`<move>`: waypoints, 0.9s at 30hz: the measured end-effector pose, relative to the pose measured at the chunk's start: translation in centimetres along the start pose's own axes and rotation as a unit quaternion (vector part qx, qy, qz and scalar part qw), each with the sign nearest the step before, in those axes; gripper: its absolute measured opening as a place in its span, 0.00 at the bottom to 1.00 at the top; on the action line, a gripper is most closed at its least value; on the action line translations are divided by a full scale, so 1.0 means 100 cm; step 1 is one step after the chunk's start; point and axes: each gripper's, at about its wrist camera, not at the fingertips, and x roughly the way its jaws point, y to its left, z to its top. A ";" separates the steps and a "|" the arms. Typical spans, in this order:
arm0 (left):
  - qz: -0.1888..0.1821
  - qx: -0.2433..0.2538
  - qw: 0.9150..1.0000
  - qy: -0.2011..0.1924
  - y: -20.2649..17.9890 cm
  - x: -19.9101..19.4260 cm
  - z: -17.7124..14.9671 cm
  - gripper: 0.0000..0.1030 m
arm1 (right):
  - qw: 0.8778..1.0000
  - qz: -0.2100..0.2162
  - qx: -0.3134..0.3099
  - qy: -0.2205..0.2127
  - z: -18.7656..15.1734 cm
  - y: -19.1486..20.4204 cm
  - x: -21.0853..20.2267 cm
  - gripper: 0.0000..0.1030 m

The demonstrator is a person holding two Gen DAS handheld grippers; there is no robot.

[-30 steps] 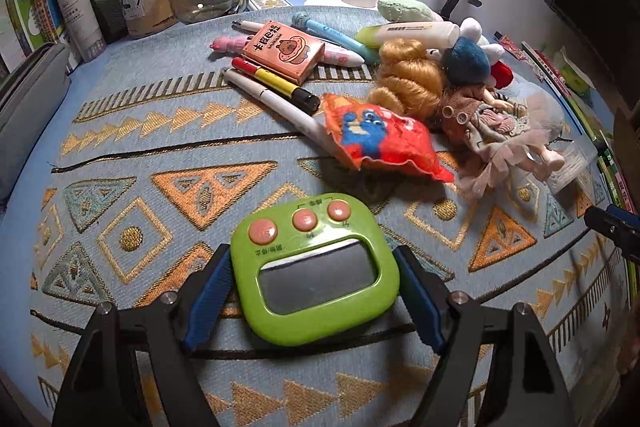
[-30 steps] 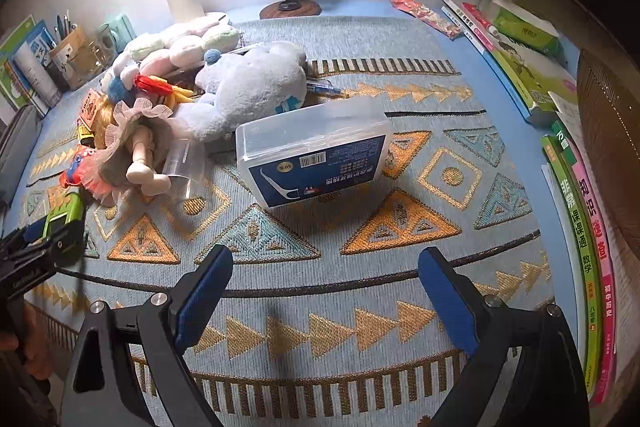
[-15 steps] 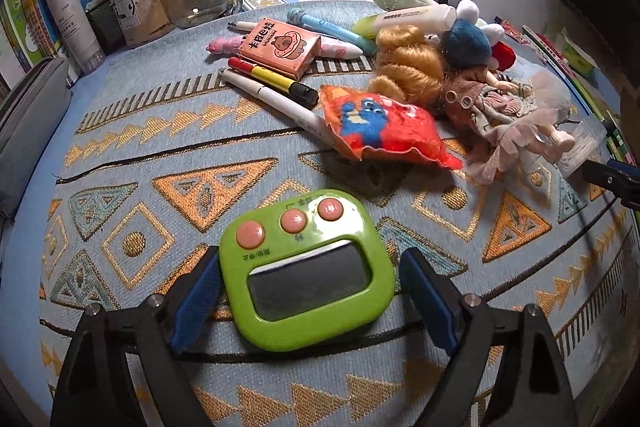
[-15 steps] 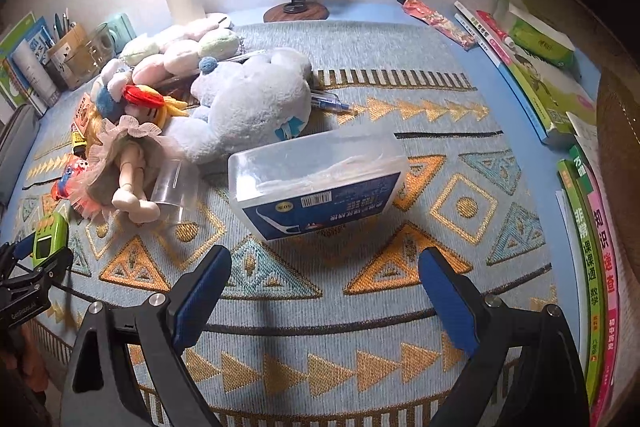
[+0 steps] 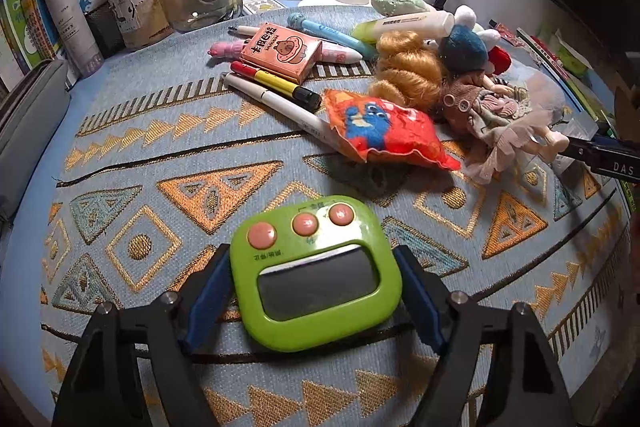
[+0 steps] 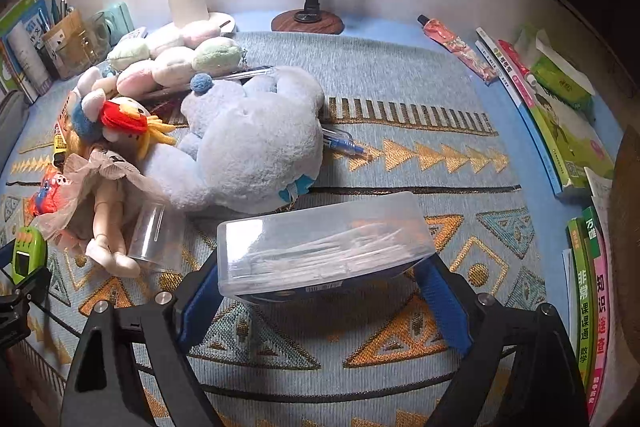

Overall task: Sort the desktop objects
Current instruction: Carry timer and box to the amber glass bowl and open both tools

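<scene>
White letters "DAS" on the black claw arm [image 5: 616,163] at right edge. Pink box [image 5: 284,51] w/ bear pic reads 卡皮巴拉. Green timer [image 5: 316,275]: tiny print under the buttons, can't read. Book spines, right side: green one [image 6: 585,311] 非常课课通 数学, pink one [image 6: 600,331] 知识速查.

You are looking at dim, warm-tinted, mostly sharp views with fisheye bending and dark vignetting toward the corners, soft shadows pooling under the objects, and faint glare shining on the green timer [image 5: 316,271].
</scene>
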 end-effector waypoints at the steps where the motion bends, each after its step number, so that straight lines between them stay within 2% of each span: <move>1: -0.002 0.002 1.000 0.001 0.000 -0.001 0.000 0.74 | 1.000 0.001 0.000 0.000 -0.001 0.000 0.000 0.87; 9: -0.020 0.009 1.000 -0.011 0.000 -0.019 0.013 0.74 | 0.999 0.006 0.025 -0.018 -0.007 -0.004 -0.024 0.86; 15: -0.046 0.037 0.998 -0.031 -0.032 -0.039 0.034 0.74 | 0.998 0.001 0.033 -0.045 -0.009 -0.017 -0.063 0.86; 20: -0.068 0.076 0.993 -0.061 -0.087 -0.065 0.060 0.74 | 0.994 -0.001 0.068 -0.086 -0.006 -0.050 -0.110 0.86; 27: -0.101 0.122 0.982 -0.104 -0.203 -0.097 0.103 0.74 | 0.982 -0.011 0.117 -0.150 -0.011 -0.128 -0.179 0.87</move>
